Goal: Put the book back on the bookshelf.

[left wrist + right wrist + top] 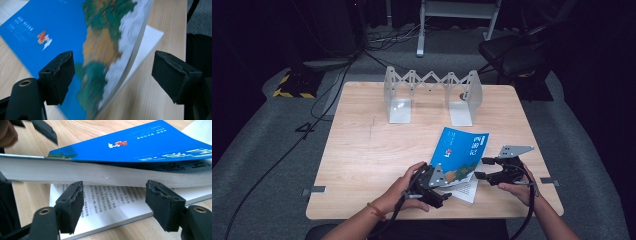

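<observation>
High view places the book on the near right part of the wooden table, blue cover up, lying partly open with its upper block of pages raised off the printed pages beneath. Left gripper sits at the book's near left corner; in the left gripper view its jaws stand spread, with the lifted cover and page block between them and neither pad pressing on paper. Right gripper sits at the book's right edge; in the right gripper view its jaws are likewise spread, pointing at the fore-edge, with the open text page lying below the raised block. Neither gripper pinches anything.

Step in hand, as judged: closing the half-open book, or gathering it for a lift. Next move calls for the jaws to press the raised block down onto the lower pages, or to close across the full thickness without creasing the cover.

Behind the book, at the far side of the table, stands an expandable bookend rack with two upright end plates. Its bay holds nothing.
</observation>
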